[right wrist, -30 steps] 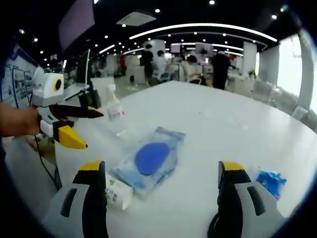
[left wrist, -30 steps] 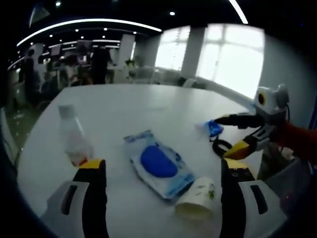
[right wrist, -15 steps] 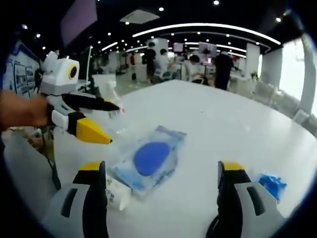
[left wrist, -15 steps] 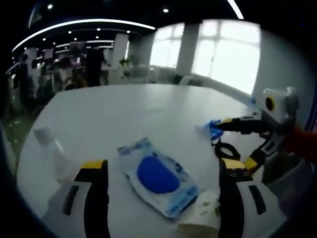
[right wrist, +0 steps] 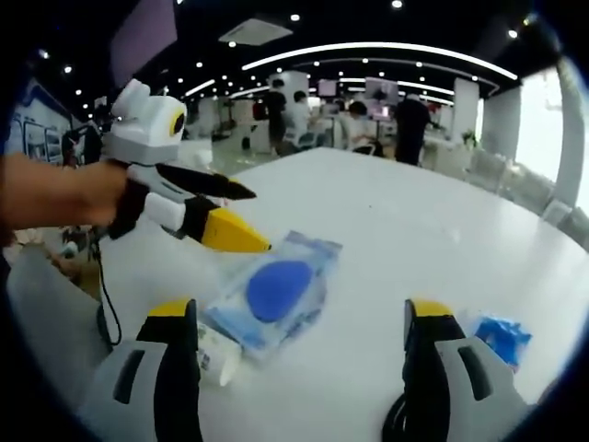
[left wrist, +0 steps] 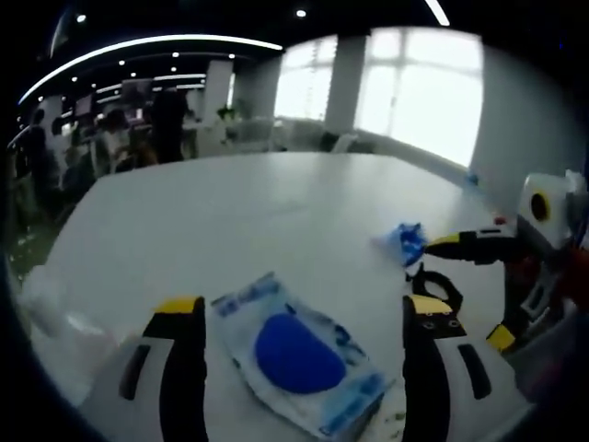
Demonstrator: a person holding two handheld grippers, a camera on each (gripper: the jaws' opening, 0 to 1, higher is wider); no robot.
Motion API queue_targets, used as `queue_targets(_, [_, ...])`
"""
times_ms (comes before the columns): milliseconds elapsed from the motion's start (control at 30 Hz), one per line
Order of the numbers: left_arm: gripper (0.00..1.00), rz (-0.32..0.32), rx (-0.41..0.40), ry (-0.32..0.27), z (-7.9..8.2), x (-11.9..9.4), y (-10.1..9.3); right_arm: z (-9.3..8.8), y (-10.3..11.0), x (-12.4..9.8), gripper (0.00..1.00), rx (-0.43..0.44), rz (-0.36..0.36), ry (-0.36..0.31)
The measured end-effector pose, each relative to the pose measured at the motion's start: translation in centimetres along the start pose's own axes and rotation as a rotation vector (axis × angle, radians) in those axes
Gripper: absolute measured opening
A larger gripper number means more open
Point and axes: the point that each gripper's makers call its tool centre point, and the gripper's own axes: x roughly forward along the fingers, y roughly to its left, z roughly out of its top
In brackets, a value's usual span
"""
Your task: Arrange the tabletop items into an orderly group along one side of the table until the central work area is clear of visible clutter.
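I am at the start of a pick: my left gripper point(right wrist: 241, 217) hangs just above the far end of the wipes pack point(right wrist: 269, 293), its jaws spread wide and holding nothing. Through the left gripper view the same pack point(left wrist: 299, 350) lies between my two open jaws, near me on the white table point(left wrist: 239, 212). My right gripper point(left wrist: 460, 276) waits at the right edge of the table, jaws also spread and empty; its upper tip is close beside the crumpled blue wrapper point(left wrist: 406, 242), with a black ring-shaped thing point(left wrist: 433, 284) just under it. In the right gripper view the blue wrapper point(right wrist: 495, 337) sits just right of my right jaw, and a small paper cup point(right wrist: 218, 360) lies on its side touching the near corner of the pack.

I judge the tidying has hardly begun, since everything lies scattered mid-table. Next I should lower the left jaws over the pack's edge, pinch the thin film flatly, then draw it to one side, minding the cup beside it.
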Motion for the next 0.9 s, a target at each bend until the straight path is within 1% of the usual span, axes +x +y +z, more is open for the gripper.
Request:
queue_targets(133, [0.84,-0.013,0.015,0.012,0.0,0.8,-0.4,0.0,-0.2,-0.3,0.91,0.002,-0.006,-0.007])
queue_targets(300, [0.83,-0.026,0.016,0.019,-0.2,1.4,-0.7,-0.1,0.0,-0.1,0.91,-0.005,-0.003,0.001])
queue_targets(433, [0.83,-0.032,0.011,0.01,-0.1,1.3,-0.6,0.2,1.0,0.1,0.92,-0.022,0.015,-0.005])
queue_targets(633, [0.84,-0.027,0.002,0.008,-0.2,1.0,-0.1,0.0,1.9,0.7,0.92,-0.03,0.035,0.01])
queue_targets(800, [0.84,-0.032,0.009,0.003,-0.2,0.3,-0.3,0.3,2.9,0.3,0.92,-0.042,0.052,0.003])
queue_targets(900, [0.84,-0.034,0.01,0.003,-0.4,-0.1,-0.4,0.1,3.5,0.1,0.92,-0.055,0.063,0.011])
